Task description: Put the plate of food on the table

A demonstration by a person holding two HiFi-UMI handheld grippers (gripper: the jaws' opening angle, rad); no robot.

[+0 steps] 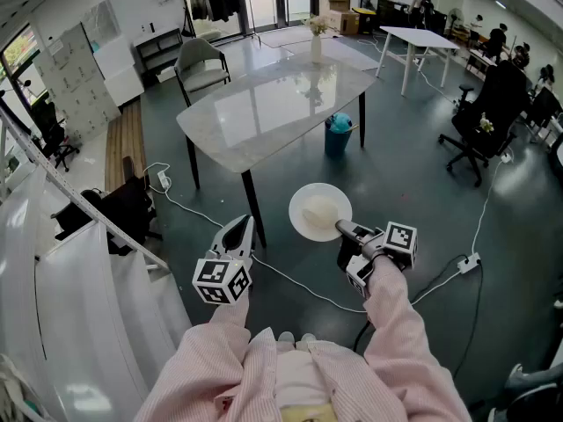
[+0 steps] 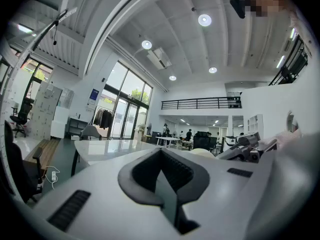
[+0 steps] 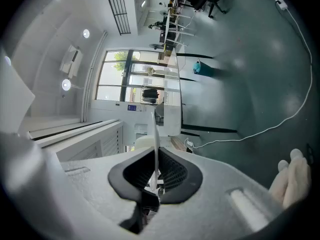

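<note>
A white plate (image 1: 320, 211) with a pale mound of food hangs over the floor, just in front of the near corner of the glossy white table (image 1: 264, 112). My right gripper (image 1: 341, 229) is shut on the plate's near rim. In the right gripper view the plate (image 3: 154, 134) shows edge-on as a thin line clamped between the dark pads of that gripper (image 3: 156, 171). My left gripper (image 1: 239, 236) floats to the left of the plate, shut and empty. Its jaws (image 2: 161, 154) meet with nothing between them. A vase of flowers (image 1: 316, 44) stands at the table's far end.
A blue bin (image 1: 339, 135) sits under the table's right side. A grey chair (image 1: 201, 64) stands at its far left. Cables (image 1: 290, 280) trail across the floor near my feet. A white railing (image 1: 88, 227) runs along my left. An office chair (image 1: 482, 121) stands to the right.
</note>
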